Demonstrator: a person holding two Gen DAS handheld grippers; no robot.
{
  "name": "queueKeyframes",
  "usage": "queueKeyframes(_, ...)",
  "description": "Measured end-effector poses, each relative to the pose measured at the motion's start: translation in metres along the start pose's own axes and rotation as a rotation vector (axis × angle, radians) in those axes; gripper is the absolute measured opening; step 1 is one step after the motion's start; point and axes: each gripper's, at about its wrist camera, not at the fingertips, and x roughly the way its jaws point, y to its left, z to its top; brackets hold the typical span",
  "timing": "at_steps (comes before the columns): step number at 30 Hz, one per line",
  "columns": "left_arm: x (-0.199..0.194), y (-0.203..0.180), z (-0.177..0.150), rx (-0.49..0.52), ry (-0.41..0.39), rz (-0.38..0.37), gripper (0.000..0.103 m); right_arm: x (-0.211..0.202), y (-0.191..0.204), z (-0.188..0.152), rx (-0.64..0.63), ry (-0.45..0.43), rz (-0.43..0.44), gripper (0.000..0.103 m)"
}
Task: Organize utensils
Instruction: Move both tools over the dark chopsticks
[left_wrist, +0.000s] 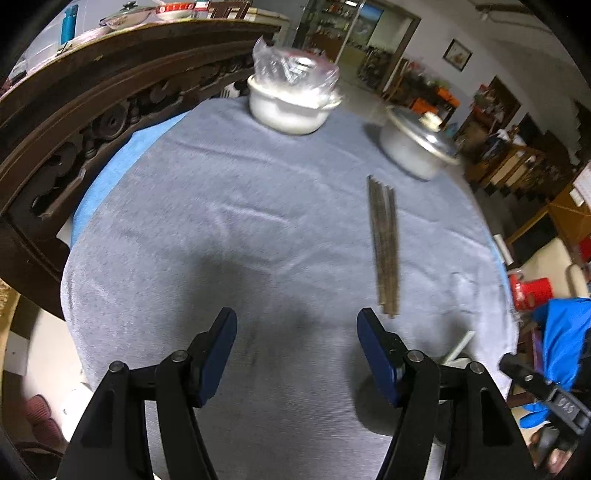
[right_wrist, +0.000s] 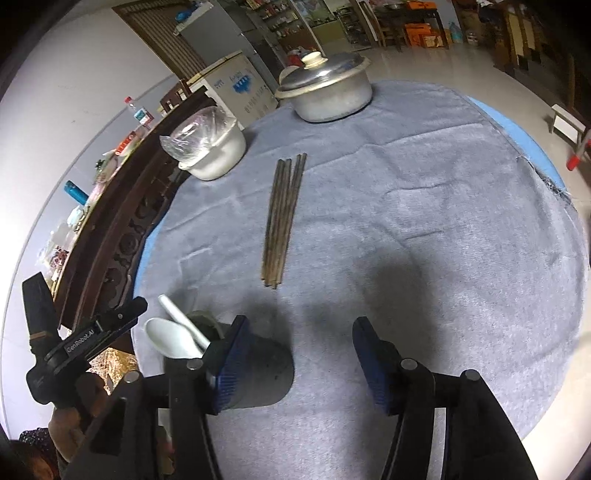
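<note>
Blue ribbed pads line the inner faces of both hand-held tools, each carried on black linkages. Left gripper: jaws spread wide, nothing between them, poised above the grey cloth that covers the round table. Right gripper: jaws likewise spread wide and holding nothing, above the same cloth.

Nearest to the right gripper, at the table's near edge, stands a dark cylindrical holder; the left finger of the right gripper overlaps its rim in the right wrist view (contact cannot be confirmed). Two white ceramic spoons rest in the holder, their bowls and handles leaning out toward the left. In the left wrist view only a white handle shows, behind the right-hand finger of that gripper.

Mid-table, a bundle of dark wooden chopsticks lies flat on the cloth, sticks side by side and roughly parallel, near ends well apart from the holder, far ends pointing toward the pots.

Farther back, a white pot covered with clear plastic wrap sits beside the carved dark wooden furniture bordering the table. At the far edge stands a metal pot closed by a metal lid with a pale knob. A blue underlayer shows past the grey cloth's edge.
</note>
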Motion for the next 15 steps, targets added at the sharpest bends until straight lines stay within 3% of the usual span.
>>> queueKeyframes(15,0.038,0.006,0.014,0.051,0.069,0.064,0.069,0.047,-0.015,0.039,0.005,0.108,-0.051,0.063)
